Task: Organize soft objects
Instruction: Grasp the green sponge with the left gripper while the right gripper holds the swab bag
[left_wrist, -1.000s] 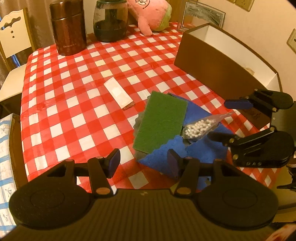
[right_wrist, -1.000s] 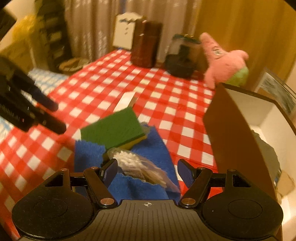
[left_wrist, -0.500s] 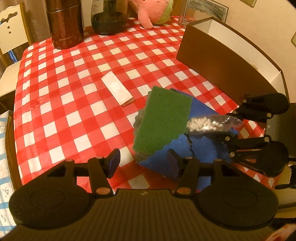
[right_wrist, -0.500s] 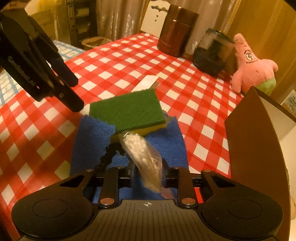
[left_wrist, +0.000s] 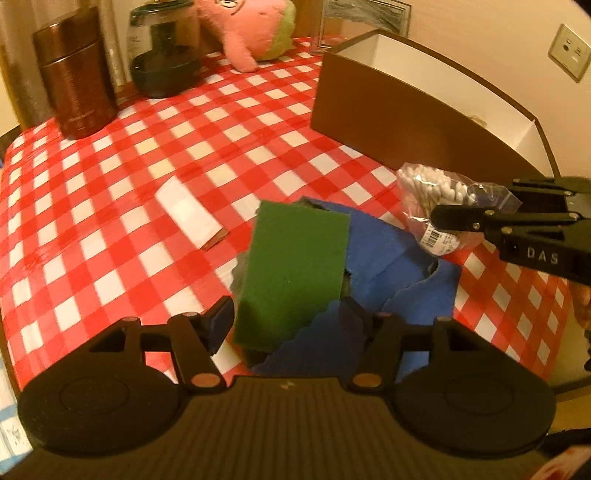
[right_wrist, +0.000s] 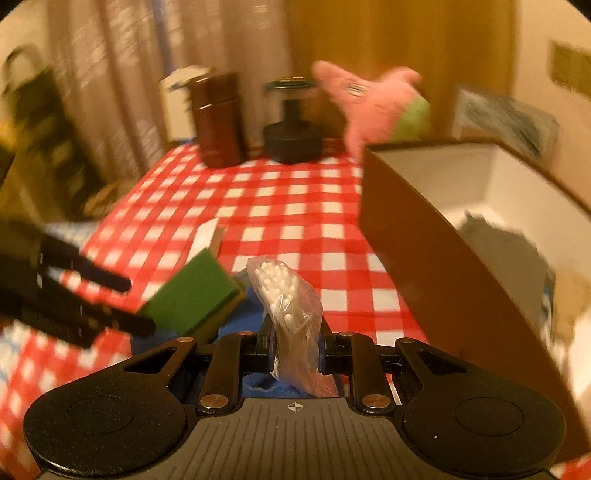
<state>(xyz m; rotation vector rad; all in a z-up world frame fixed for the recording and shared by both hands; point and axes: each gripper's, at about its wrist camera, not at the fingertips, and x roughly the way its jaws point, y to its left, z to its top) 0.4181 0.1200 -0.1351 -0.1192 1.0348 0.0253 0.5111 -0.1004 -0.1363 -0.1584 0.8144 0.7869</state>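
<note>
R gripper (right_wrist: 295, 345) clamps swab bag (right_wrist: 286, 295); L gripper (left_wrist: 288, 323) jaws just widened over sponge (left_wrist: 293, 269)

One sponge (left_wrist: 295, 269), one blue cloth (left_wrist: 388, 254), one swab bag (left_wrist: 432, 192).

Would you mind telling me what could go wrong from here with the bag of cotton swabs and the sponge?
The right gripper pinches only the thin plastic of the cotton swab bag, so it may slip out before the box. The open left gripper, closing on the green sponge, may also drag the blue cloth.
</note>
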